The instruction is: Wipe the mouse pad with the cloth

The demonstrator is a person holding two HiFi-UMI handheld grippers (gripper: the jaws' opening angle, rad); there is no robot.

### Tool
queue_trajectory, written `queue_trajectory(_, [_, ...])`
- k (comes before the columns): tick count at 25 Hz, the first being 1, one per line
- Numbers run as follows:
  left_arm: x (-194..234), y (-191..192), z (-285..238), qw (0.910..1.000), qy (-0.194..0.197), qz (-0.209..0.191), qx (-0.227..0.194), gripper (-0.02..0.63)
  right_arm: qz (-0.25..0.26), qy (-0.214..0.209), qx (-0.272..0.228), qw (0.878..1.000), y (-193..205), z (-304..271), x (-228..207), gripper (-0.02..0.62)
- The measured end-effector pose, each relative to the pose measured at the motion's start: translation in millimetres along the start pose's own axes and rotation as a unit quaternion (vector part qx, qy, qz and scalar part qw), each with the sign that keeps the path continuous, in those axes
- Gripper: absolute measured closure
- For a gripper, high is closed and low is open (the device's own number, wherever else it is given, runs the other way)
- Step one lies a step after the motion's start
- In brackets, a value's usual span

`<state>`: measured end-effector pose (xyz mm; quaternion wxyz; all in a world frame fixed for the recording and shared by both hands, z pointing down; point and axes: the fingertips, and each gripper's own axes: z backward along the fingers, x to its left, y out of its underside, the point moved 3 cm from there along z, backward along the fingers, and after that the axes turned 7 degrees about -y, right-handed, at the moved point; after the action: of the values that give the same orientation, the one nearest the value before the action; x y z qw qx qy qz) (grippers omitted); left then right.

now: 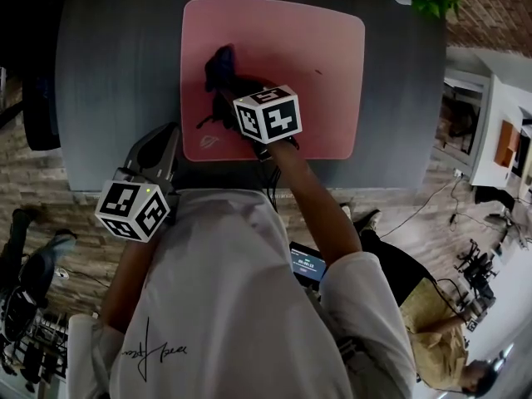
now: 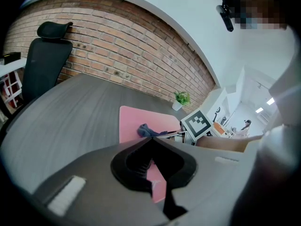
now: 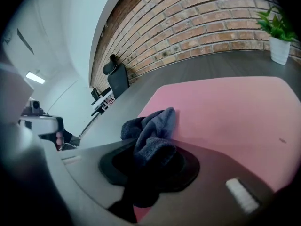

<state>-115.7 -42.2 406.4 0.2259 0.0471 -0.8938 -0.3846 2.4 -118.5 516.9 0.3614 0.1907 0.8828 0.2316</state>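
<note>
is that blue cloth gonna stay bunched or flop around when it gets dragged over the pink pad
Probably floppy: the cloth bunches in soft folds out of the right tool, so its loose end may trail and fold over. It looks fuzzy and light, so it should likely drag with some grip rather than skate across the mouse pad.

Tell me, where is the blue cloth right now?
The cloth is pinched in the right gripper, resting on the left part of the pink mouse pad in the head view.
</note>
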Motion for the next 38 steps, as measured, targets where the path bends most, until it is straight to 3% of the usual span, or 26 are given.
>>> queue_trajectory(38, [-21,1,-12,0.9997,0.020,-0.010,0.012,0.594,-0.040,0.083,-0.021,0.996,29,96,-81,0.494])
